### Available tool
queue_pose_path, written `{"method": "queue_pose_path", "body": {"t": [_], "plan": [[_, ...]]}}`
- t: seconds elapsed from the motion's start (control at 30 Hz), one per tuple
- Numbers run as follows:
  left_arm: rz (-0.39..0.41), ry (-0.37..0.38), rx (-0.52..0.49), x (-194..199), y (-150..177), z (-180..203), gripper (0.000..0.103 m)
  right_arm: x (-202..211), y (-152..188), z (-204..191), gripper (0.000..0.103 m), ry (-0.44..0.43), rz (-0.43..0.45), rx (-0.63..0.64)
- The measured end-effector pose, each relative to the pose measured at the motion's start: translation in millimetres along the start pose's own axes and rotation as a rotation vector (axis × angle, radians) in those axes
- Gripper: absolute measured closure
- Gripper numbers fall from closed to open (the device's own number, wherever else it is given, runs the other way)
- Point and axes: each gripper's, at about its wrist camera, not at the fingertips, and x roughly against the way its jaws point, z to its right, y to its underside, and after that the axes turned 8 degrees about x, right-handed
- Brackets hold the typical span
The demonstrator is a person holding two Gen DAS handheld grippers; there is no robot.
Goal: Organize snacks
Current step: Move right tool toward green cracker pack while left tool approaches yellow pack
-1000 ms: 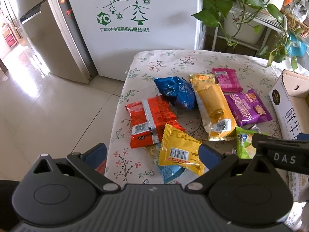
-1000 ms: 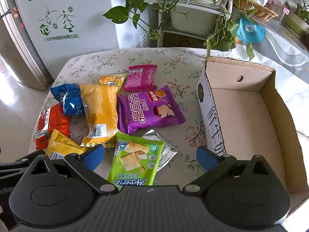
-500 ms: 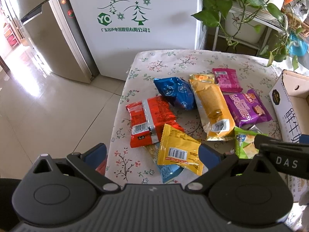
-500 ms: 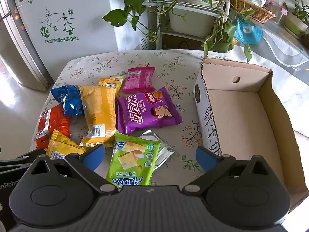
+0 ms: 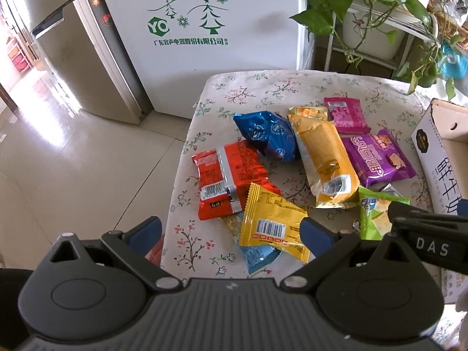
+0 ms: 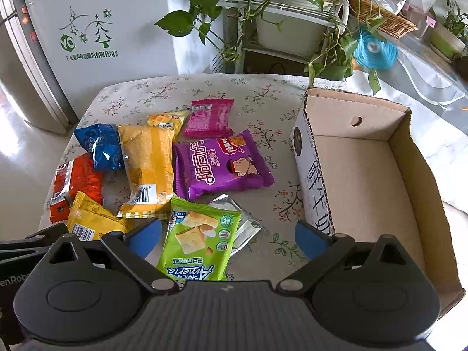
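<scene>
Right wrist view: a green cracker packet (image 6: 199,242) lies flat on the floral tablecloth (image 6: 263,93), just beside an empty cardboard box (image 6: 409,175) and near other snack packets. It looks light, soft and slippery, with brittle contents, so a gentle pinch across its crimped edge seems safest. The right gripper (image 6: 228,238) hovers above the packet, fingers spread wide, holding nothing. The left gripper (image 5: 231,232) is equally wide open and empty, over a yellow packet (image 5: 272,222).
</scene>
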Motion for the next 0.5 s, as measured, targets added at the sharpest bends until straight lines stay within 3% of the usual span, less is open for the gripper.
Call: {"method": "queue_pose_path", "body": {"t": [0.5], "plan": [[-0.022, 0.016, -0.015, -8.0, 1.5, -2.2, 0.005, -5.4, 0.9, -5.7, 0.004, 0.002, -0.007, 0.021]]}}
